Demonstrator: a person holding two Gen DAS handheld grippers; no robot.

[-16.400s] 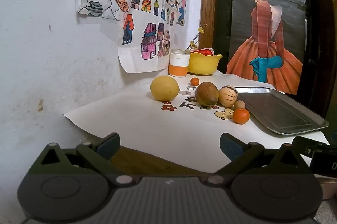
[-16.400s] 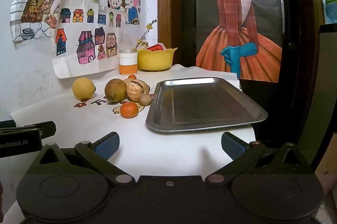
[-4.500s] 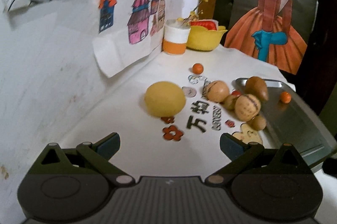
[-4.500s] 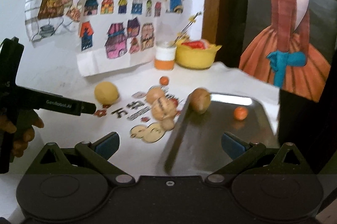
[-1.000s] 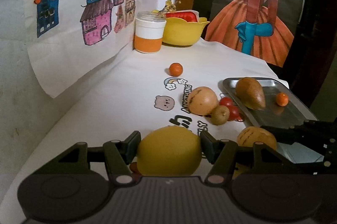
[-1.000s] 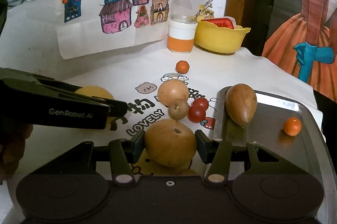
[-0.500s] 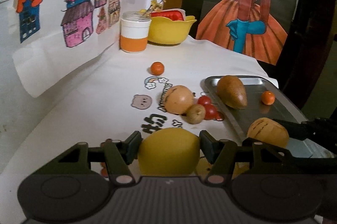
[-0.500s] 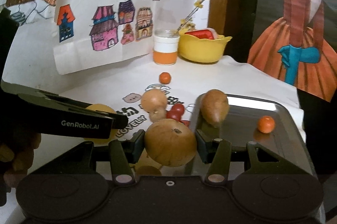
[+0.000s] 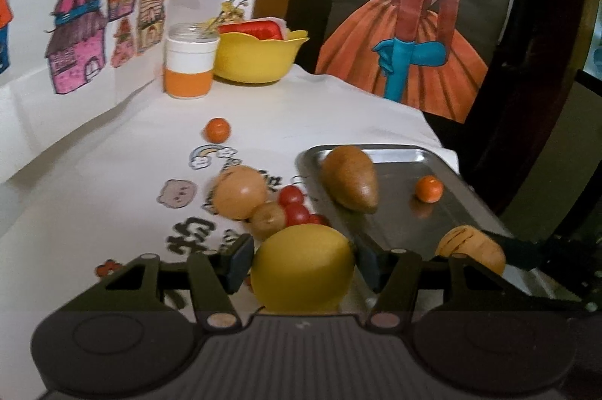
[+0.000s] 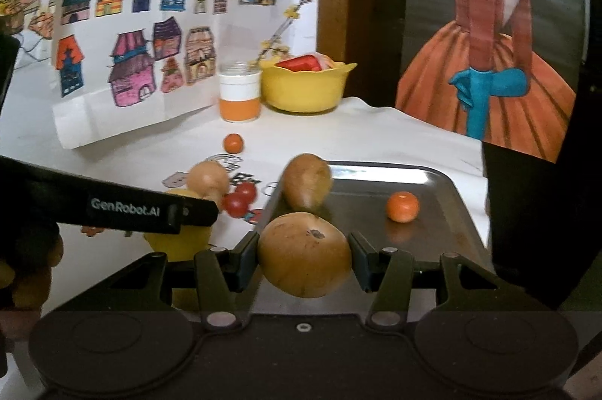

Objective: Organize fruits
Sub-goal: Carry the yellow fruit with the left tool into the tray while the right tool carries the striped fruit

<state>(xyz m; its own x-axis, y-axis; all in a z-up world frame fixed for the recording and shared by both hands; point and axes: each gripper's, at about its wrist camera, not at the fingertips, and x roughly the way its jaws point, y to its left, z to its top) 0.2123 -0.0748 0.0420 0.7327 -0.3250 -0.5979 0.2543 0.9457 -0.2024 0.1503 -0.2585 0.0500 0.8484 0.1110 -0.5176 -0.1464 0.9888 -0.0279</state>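
Fruits in transit: my left gripper (image 9: 303, 262) clamps a yellow lemon (image 9: 303, 267) beside the steel tray (image 10: 432, 230); my right gripper (image 10: 304, 259) clamps a tan round fruit (image 10: 304, 254) above the tray's near end; a brown oval fruit (image 10: 306, 184) and small orange (image 10: 402, 206) lie inside it.

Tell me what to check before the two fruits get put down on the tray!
1. Left gripper clamped on the yellow fruit: ok.
2. Right gripper clamped on the tan round fruit: ok.
3. Bare room on the metal tray beside the brown oval fruit and small orange fruit: ok.
4. Tan fruit over the tray: ok.
5. Yellow fruit over the tray: cannot tell.
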